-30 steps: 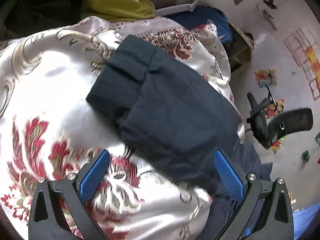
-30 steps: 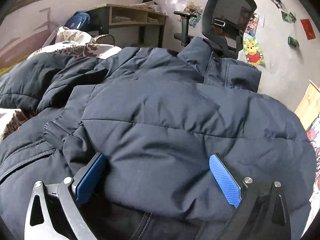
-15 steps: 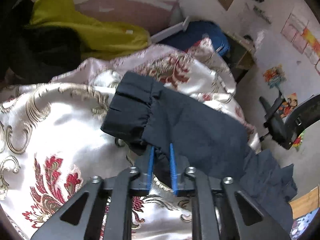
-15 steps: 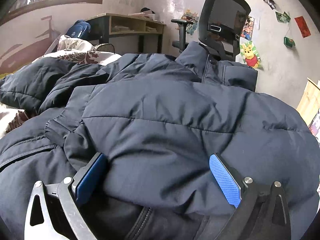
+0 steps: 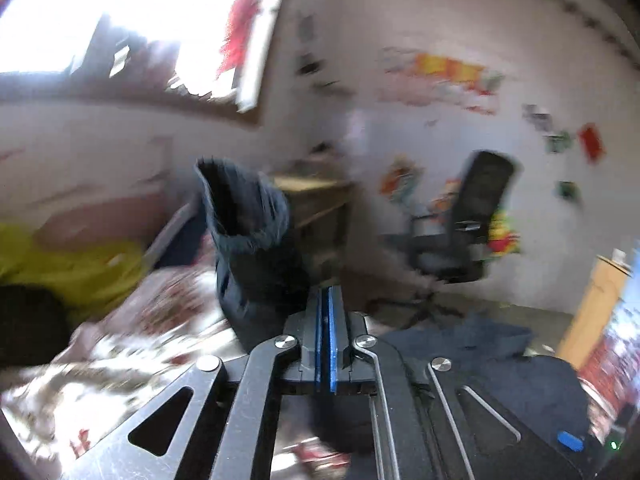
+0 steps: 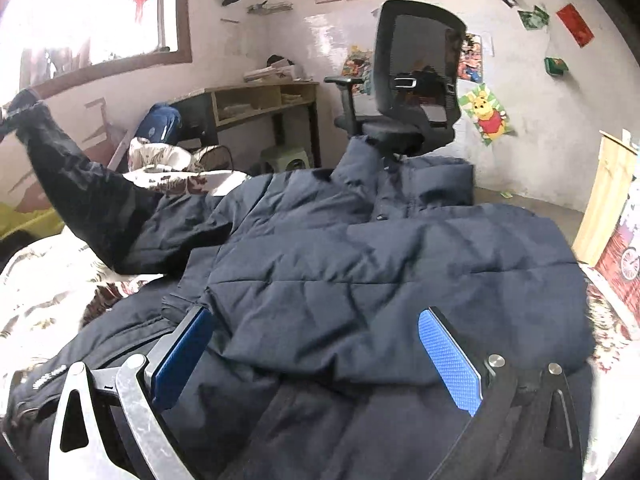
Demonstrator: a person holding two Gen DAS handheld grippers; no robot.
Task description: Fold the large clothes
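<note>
Jacket sleeve (image 5: 256, 248) raised by pinching left claw (image 5: 327, 300)

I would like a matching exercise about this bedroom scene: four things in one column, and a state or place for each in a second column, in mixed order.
Column one:
1. left gripper
2. right gripper
3. jacket sleeve
4. office chair

Column two:
A. stands by the wall, behind the jacket
B. lifted up off the bedspread
C. jaws wide apart over the jacket body
D. jaws shut, gripping dark cloth

Right pairs: 1-D, 2-C, 3-B, 4-A
</note>
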